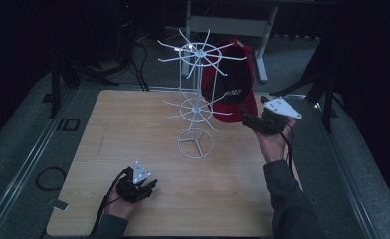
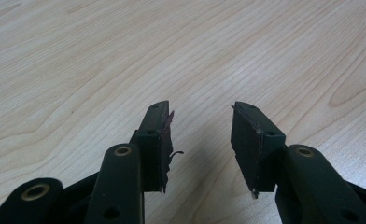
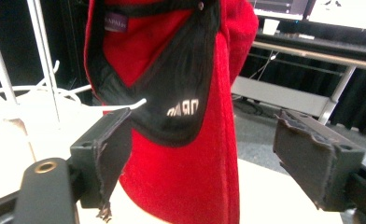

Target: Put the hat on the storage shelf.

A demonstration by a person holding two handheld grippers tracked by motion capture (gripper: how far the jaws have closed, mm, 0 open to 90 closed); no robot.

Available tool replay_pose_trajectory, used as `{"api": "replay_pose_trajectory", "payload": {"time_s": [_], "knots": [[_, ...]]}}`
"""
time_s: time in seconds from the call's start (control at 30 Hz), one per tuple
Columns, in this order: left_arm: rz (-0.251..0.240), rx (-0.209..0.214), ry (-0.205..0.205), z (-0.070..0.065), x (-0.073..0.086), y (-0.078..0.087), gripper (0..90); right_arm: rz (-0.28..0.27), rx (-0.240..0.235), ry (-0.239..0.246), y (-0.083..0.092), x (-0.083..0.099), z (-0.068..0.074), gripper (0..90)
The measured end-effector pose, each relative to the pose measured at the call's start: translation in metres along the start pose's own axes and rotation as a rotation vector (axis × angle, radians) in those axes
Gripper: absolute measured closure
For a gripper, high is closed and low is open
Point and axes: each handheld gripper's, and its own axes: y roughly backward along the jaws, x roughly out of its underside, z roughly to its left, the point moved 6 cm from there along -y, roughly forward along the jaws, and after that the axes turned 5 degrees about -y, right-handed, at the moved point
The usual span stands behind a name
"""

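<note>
A red cap (image 1: 230,82) with a black strap hangs from an arm of the white wire rack (image 1: 197,99) at the middle of the table. My right gripper (image 1: 255,122) is just below and right of the cap, its jaws spread wide. In the right gripper view the cap (image 3: 186,154) hangs between the pads (image 3: 109,149) without being pressed. My left gripper (image 1: 139,185) rests low near the table's front left, open. Its pads (image 2: 160,144) in the left gripper view have only bare wood (image 2: 102,60) between them.
The rack's round wire base (image 1: 196,144) stands on the wooden table (image 1: 133,129). Grey carpeted floor surrounds the table, with a metal desk frame (image 1: 228,25) behind and a cable loop (image 1: 51,178) at the left.
</note>
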Motion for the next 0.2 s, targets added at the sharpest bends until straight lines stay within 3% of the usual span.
{"api": "replay_pose_trajectory", "payload": {"time_s": [0.2], "knots": [[0.002,0.000,0.001,0.0005,0.0003,-0.0003,58.0,0.031,-0.003,-0.018,-0.0007,0.0074,-0.0075,17.6]]}}
